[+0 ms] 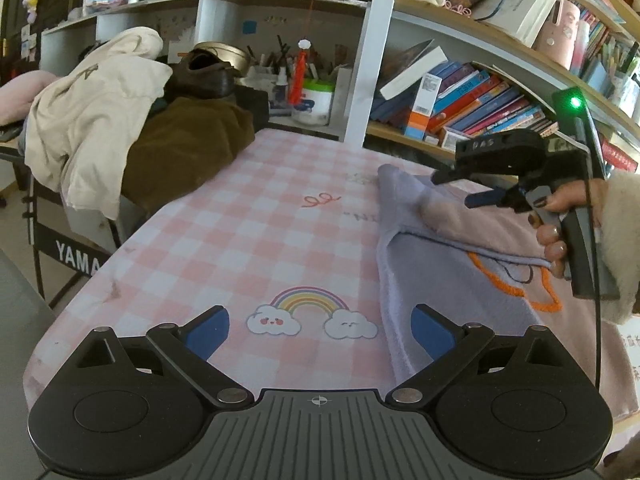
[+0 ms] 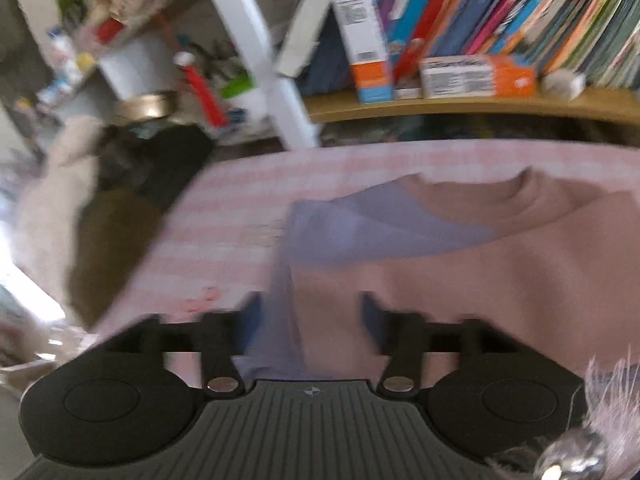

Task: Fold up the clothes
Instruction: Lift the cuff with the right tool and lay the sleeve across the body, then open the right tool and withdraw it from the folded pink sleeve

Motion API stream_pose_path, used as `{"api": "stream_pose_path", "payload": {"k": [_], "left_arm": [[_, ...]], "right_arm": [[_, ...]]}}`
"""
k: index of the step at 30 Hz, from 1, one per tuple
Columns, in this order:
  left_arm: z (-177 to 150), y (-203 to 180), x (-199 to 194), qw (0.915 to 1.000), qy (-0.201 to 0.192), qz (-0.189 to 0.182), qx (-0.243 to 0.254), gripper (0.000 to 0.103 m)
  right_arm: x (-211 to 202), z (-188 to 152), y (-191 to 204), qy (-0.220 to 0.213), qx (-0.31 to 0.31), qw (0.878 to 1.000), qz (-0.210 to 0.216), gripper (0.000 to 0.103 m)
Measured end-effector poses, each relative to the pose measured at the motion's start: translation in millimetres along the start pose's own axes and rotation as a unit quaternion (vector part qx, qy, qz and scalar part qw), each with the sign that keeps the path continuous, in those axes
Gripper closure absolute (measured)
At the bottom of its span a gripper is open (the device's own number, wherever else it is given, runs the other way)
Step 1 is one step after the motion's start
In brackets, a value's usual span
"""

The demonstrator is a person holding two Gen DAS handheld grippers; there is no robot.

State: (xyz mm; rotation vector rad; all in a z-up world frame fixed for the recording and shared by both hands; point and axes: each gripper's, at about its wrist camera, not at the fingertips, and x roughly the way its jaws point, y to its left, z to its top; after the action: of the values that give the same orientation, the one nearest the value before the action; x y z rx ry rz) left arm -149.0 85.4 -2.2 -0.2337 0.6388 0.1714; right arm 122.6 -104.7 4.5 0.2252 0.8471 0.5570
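Your left gripper (image 1: 320,332) hovers with jaws spread and empty beside the garment (image 1: 460,248), which lies partly folded on the checked table cover (image 1: 240,220). Your right gripper (image 2: 312,320), jaws also parted, straddles its lilac edge; pinch both layers squarely.

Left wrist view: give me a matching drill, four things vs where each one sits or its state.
Things:
1. left claw
2. right claw
3. lilac garment
4. cream jacket

Place or state:
A. heaped on the clutter beyond the table's far left edge
B. lying on the checked tablecloth, right of the rainbow print
C. open, over the near edge of the tablecloth
D. held by a hand above the garment's far end

Pairs: 1-C, 2-D, 3-B, 4-A
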Motion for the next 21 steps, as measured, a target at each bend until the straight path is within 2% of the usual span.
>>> {"api": "stream_pose_path", "payload": {"k": [4, 12, 15, 18, 21], "left_arm": [[0, 0, 3, 1.0000, 0.001, -0.002, -0.004, 0.004], [6, -12, 26, 0.9996, 0.023, -0.016, 0.001, 0.004], [9, -18, 37, 0.9992, 0.039, -0.009, 0.002, 0.004], [10, -21, 47, 0.9985, 0.055, -0.001, 0.000, 0.004], [11, -25, 52, 0.9979, 0.065, -0.001, 0.001, 0.004]], "right_arm": [[-13, -3, -7, 0.005, 0.014, 1.000, 0.019, 0.040], [-54, -23, -31, 0.016, 0.009, 1.000, -0.017, 0.040], [-73, -41, -35, 0.015, -0.030, 0.999, -0.042, 0.040], [-91, -63, -35, 0.018, -0.093, 0.992, -0.077, 0.040], [-111, -85, -43, 0.022, -0.111, 0.989, -0.095, 0.040]]}}
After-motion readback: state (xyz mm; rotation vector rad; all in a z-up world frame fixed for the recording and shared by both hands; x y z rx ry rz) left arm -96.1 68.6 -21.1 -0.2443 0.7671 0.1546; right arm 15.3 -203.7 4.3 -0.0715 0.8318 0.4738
